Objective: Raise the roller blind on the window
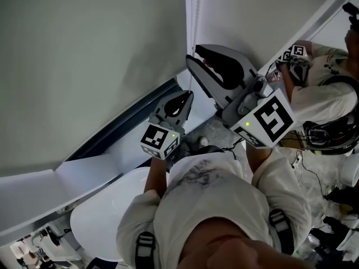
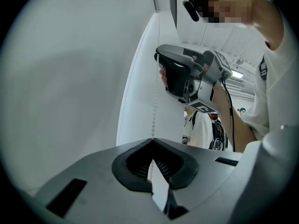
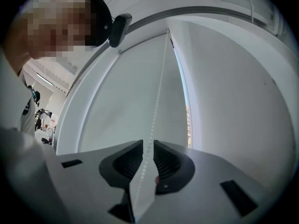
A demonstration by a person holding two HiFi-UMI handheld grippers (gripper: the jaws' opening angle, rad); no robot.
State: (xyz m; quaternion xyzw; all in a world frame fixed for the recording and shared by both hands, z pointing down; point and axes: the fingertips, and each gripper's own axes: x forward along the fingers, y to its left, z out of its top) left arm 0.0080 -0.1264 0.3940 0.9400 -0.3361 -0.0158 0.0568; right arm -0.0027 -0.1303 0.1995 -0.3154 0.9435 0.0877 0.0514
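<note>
The pale roller blind (image 1: 84, 66) fills the left of the head view. Its white bead chain (image 1: 194, 15) hangs beside the blind's edge. My left gripper (image 1: 189, 94) is the lower one; in the left gripper view its jaws (image 2: 152, 141) are shut on the bead chain (image 2: 154, 101). My right gripper (image 1: 192, 54) sits higher on the same chain and also shows in the left gripper view (image 2: 160, 62). In the right gripper view the chain (image 3: 159, 92) runs through a narrow gap between that gripper's jaws (image 3: 148, 146), which stand slightly open around it.
A dark window frame (image 1: 129, 119) and a white sill (image 1: 33, 189) lie below the blind. A white round table (image 1: 106, 212) is under me. Another person (image 1: 320, 88) with marker-cube grippers (image 1: 294, 55) stands at the right. A strip of daylight (image 3: 188, 120) shows beside the blind.
</note>
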